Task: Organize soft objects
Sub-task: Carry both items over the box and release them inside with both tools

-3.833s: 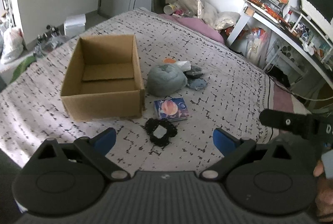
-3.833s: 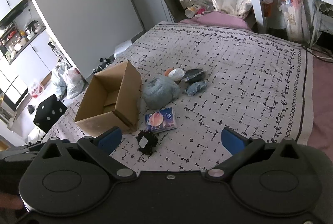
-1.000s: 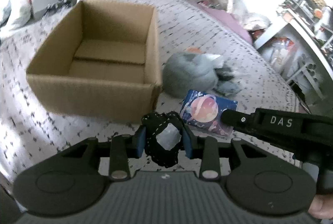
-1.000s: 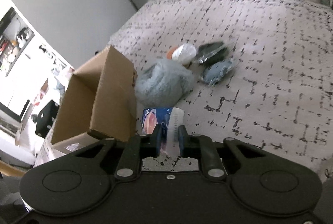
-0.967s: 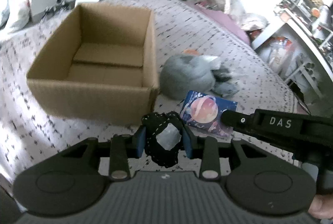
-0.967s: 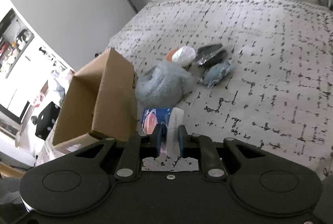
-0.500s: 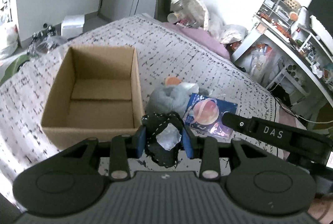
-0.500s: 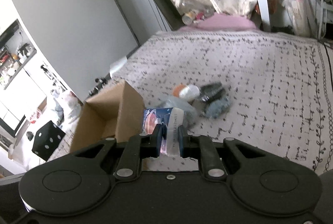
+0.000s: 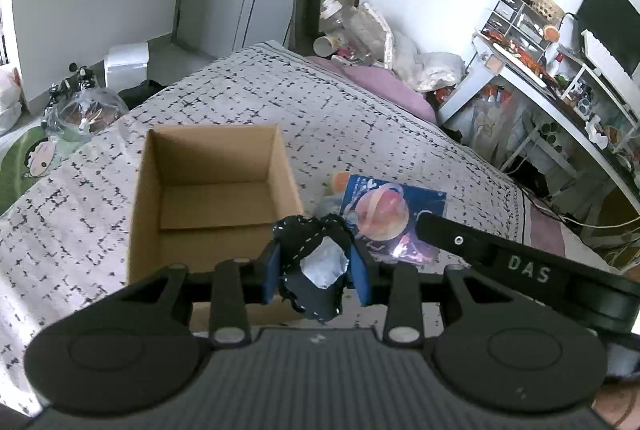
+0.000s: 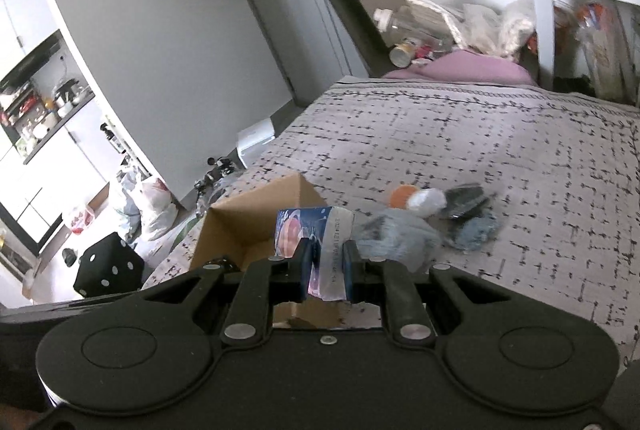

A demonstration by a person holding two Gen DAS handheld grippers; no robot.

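My left gripper (image 9: 316,272) is shut on a black knitted scrunchie (image 9: 310,246) with a pale tag, held above the near right corner of the open cardboard box (image 9: 208,190) on the bed. My right gripper (image 10: 326,270) is shut on a blue tissue pack (image 10: 316,234) with a peach picture, lifted beside the box (image 10: 244,230); the pack also shows in the left wrist view (image 9: 384,210). A grey fluffy bundle (image 10: 396,236), an orange-white ball (image 10: 416,200), a dark pouch (image 10: 466,202) and a blue-grey cloth (image 10: 476,232) lie on the bedspread.
The bed has a grey patterned spread (image 9: 320,118). A cluttered white desk (image 9: 560,98) stands at the right. Bottles and bags (image 9: 356,34) are piled at the bed's head. Bags (image 10: 148,206) and a black dotted cube (image 10: 108,270) are on the floor at the left.
Both grippers closed on their objects and lifted them off the bed. They have risen and moved toward the box over the last second.
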